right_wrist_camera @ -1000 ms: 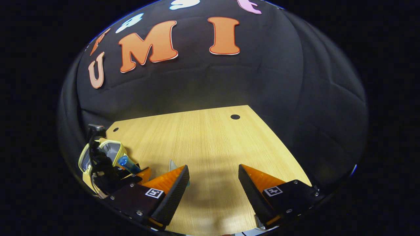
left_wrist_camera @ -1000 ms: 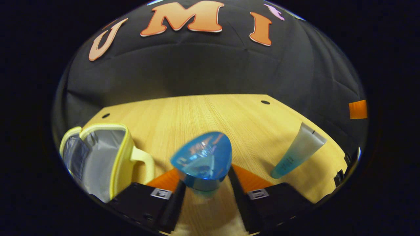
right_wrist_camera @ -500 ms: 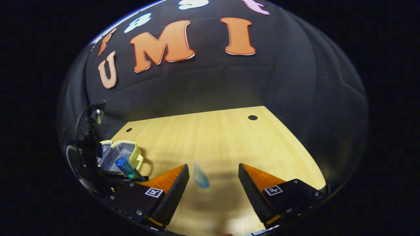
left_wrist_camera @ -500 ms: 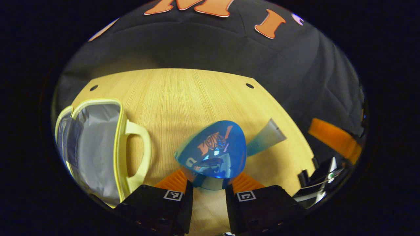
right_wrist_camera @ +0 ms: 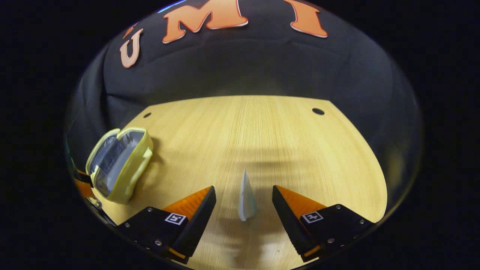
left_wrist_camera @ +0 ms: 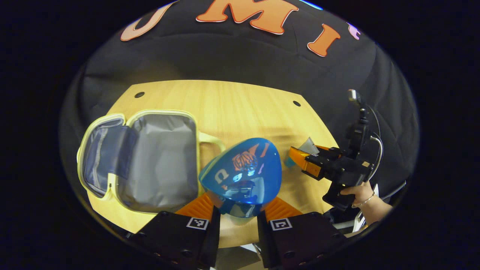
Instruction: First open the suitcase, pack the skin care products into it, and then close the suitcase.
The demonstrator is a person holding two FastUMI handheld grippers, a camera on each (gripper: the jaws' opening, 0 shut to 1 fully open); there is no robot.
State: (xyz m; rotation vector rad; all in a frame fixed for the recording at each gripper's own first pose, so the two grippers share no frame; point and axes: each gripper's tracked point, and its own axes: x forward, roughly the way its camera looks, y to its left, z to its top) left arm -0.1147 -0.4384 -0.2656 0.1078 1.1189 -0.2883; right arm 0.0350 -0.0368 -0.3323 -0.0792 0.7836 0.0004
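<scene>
We see the left gripper [left_wrist_camera: 235,221] clamped on a blue bottle [left_wrist_camera: 242,172], held above the table [left_wrist_camera: 240,101] beside the yellow suitcase [left_wrist_camera: 150,157], which lies open near the table's left edge. The right gripper [right_wrist_camera: 243,204] has its jaws spread wide, with a pale tube [right_wrist_camera: 246,197] lying on the table between them, touching neither. A hand [left_wrist_camera: 362,195] holds that gripper.

Left hand-held gripper [left_wrist_camera: 235,221] has its fingers closed together, gripping. Right hand-held gripper [right_wrist_camera: 243,204] has its fingers spread wide; a hand [left_wrist_camera: 362,195] holds its grip.
</scene>
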